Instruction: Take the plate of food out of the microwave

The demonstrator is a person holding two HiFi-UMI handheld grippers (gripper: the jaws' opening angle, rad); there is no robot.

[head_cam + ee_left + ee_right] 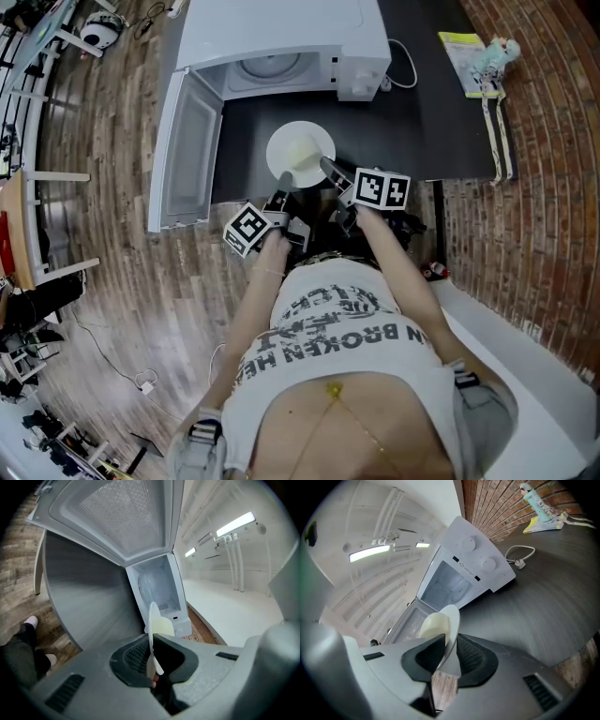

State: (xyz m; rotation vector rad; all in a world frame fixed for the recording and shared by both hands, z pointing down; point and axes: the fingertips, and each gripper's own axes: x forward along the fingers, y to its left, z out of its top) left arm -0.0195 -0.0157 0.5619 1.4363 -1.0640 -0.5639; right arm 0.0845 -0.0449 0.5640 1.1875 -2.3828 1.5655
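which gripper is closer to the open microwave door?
Left. The left gripper clamps the plate rim on the side toward the microwave door; the right gripper clamps the opposite side, farther from it.

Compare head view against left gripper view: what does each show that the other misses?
Head view only: the right gripper clamped on the plate opposite the left one, the person's shirt, a yellow packet on the table, and the microwave's cable.
Left gripper view only: the left gripper close up, jaws shut on the plate's rim seen edge-on, and ceiling lights.
Both: the plate with pale food, the open microwave with its door swung out, and the dark table.
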